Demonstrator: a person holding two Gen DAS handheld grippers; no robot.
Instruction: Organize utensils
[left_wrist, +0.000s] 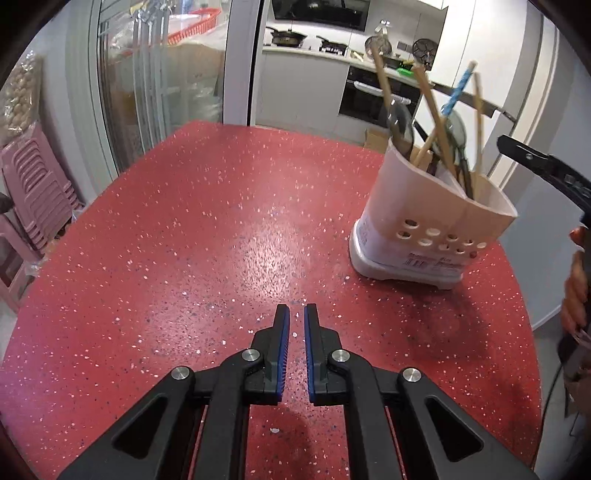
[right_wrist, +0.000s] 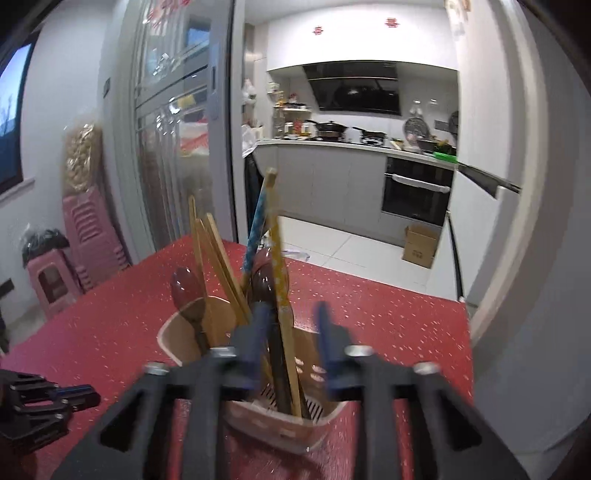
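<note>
right gripper (right_wrist: 291, 328) over holder (left_wrist: 436, 229) on red table (left_wrist: 184, 240), jaws apart astride upright utensils (right_wrist: 275, 280), gripping none – likely release | left gripper (left_wrist: 297, 325) nearly closed, empty, parked clear of holder

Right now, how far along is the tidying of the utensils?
Nearly done, it seems. The utensil holder on the red table already holds wooden chopsticks, spoons and a blue-handled utensil. The right gripper sits open over the holder, a yellow-handled utensil standing between its fingers, apparently released. The left gripper is shut and empty. No loose utensils show on the table.
</note>
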